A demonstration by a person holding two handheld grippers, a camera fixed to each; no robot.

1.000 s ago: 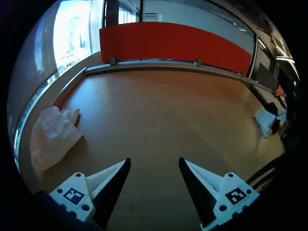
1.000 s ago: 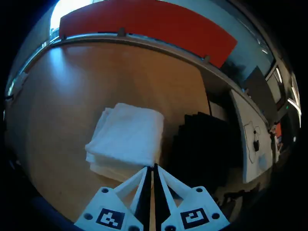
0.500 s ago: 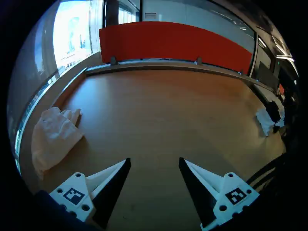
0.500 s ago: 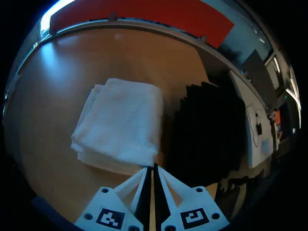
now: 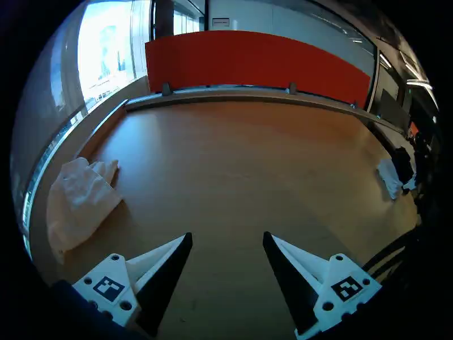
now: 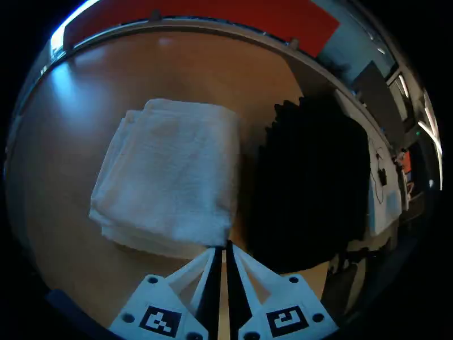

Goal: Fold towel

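Right gripper (image 6: 225,249) is resting closed fingers at the folded white terry towel (image 6: 170,175), its near corner, likely squaring it; any pinch unclear
Left gripper (image 5: 226,243) is idling wide open, empty, over the wooden tabletop (image 5: 243,158)

Wooden tabletop (image 5: 238,147), warm orange-brown, glossy. A red partition panel (image 5: 255,59) stands along its far edge on a grey rail (image 5: 226,93). Left of the panel: tall windows (image 5: 107,51), bright daylight. Right of the panel: dim office, ceiling light strips (image 5: 419,86). Below the panel's right end: dark ribbed shape (image 6: 308,187) just beside the table edge.
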